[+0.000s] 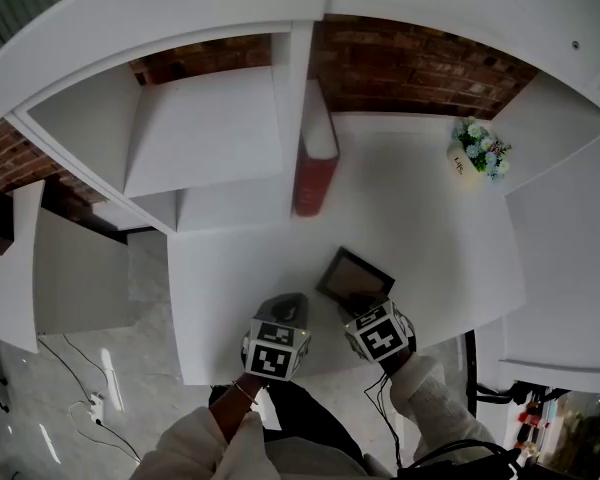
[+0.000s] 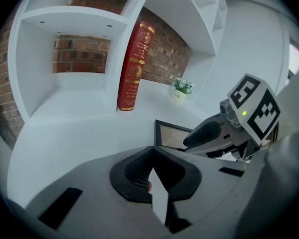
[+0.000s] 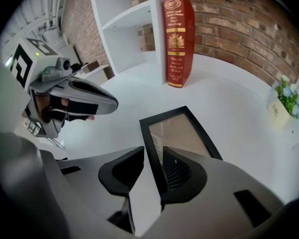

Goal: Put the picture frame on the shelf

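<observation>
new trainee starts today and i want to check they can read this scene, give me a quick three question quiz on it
1. Multiple choice: where is the picture frame?
A) lying flat on the white surface
B) standing in a shelf compartment
C) lifted clear into the air

2. True or false: the red book stands upright beside the shelf divider.

3. Short answer: how do the right gripper's jaws stand in relation to the frame?

Key
1. A
2. True
3. Apart, with the frame's near edge between them and not clamped on it.
</observation>
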`<action>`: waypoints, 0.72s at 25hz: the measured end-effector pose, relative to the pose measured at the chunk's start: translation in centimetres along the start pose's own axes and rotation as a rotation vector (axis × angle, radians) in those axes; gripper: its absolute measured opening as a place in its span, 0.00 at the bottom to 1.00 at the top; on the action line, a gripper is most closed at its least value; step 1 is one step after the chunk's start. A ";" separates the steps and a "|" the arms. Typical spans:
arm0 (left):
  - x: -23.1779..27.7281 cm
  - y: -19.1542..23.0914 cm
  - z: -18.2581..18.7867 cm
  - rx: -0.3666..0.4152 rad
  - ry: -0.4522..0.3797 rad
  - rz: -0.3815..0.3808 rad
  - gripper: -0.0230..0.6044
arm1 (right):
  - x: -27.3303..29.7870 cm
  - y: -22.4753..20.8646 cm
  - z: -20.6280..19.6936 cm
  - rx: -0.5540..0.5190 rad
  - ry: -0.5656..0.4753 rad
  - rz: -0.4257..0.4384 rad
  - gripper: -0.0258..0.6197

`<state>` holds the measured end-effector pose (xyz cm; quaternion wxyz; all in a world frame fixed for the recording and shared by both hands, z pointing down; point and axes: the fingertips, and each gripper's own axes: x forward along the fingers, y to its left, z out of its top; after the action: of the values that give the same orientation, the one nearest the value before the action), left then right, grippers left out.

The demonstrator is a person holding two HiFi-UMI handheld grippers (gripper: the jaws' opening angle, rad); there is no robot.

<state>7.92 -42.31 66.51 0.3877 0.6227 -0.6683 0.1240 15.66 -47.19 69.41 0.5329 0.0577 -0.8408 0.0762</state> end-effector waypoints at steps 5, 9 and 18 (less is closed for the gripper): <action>0.4 0.3 0.2 -0.004 0.011 0.009 0.05 | 0.7 0.3 0.4 -0.082 0.046 0.029 0.21; 0.8 0.4 0.2 0.005 0.025 0.003 0.05 | 1.2 0.8 0.0 -0.159 0.096 0.026 0.21; 1.4 1.0 0.4 0.006 0.048 -0.005 0.05 | 1.6 0.6 0.3 -0.208 0.199 -0.001 0.19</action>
<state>6.95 -43.39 67.44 0.4021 0.6221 -0.6571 0.1399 14.62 -46.72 70.70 0.6168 -0.0050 -0.7871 -0.0062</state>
